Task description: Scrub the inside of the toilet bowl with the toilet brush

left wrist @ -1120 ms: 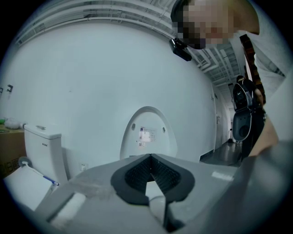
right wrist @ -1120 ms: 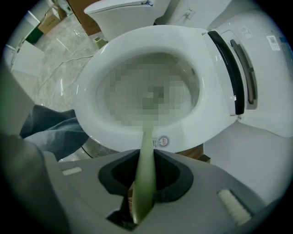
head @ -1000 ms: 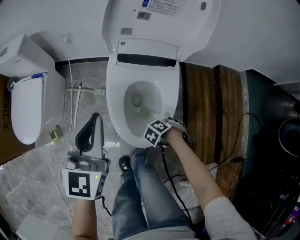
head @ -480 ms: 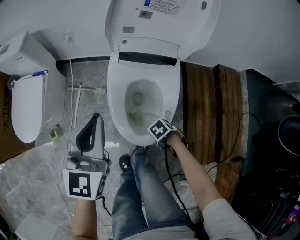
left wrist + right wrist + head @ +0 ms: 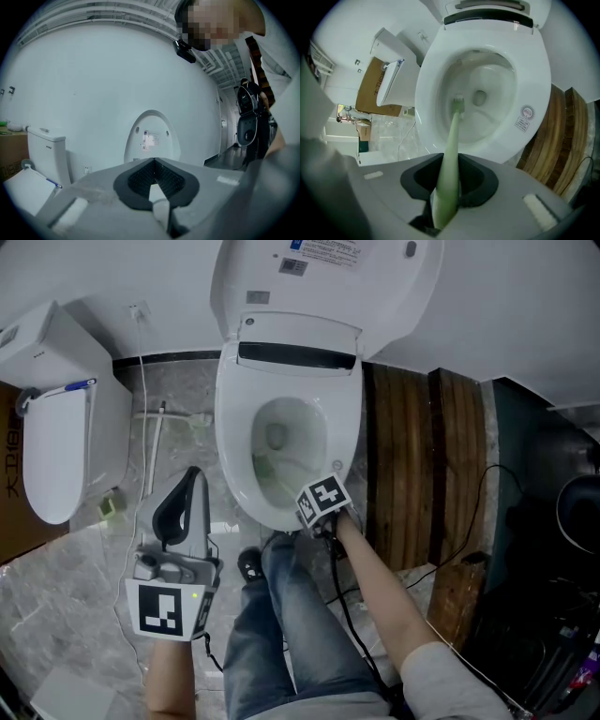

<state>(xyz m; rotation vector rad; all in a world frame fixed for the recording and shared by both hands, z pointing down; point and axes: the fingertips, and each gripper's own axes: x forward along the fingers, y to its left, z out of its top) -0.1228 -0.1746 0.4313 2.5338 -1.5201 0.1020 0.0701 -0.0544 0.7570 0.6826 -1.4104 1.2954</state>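
At the far left, a second toilet [image 5: 58, 442] stood on the grey marbled floor [image 5: 84, 568] with its lid down and its tank [image 5: 47, 149] against the white wall. Just to its right, you held your left claw [image 5: 189, 486] low over the floor, well apart from the bowl. Its jaws pointed toward the wall and were closed on each other with nothing between them. In the left gripper view, the raised lid [image 5: 152, 136] showed beyond their tips. Your legs in jeans [image 5: 281, 615] stood in front of the toilet bowl [image 5: 230, 409], which was open, with the seat down and the lid tipped back. The pale green toilet brush [image 5: 453, 126] reached down into the bowl from the near rim. Its bristle head [image 5: 458, 102] was on the inner wall just left of the drain opening [image 5: 479, 97], though you could not tell how firmly it pressed. Your right claw [image 5: 449, 161] was clenched on the brush handle, with the jaws tight on either side of it, and hovered just over the front right part of the rim. To the right of the toilet, dark wooden boards [image 5: 412, 456] lay on the floor, and black cables [image 5: 487, 512] trailed across them.
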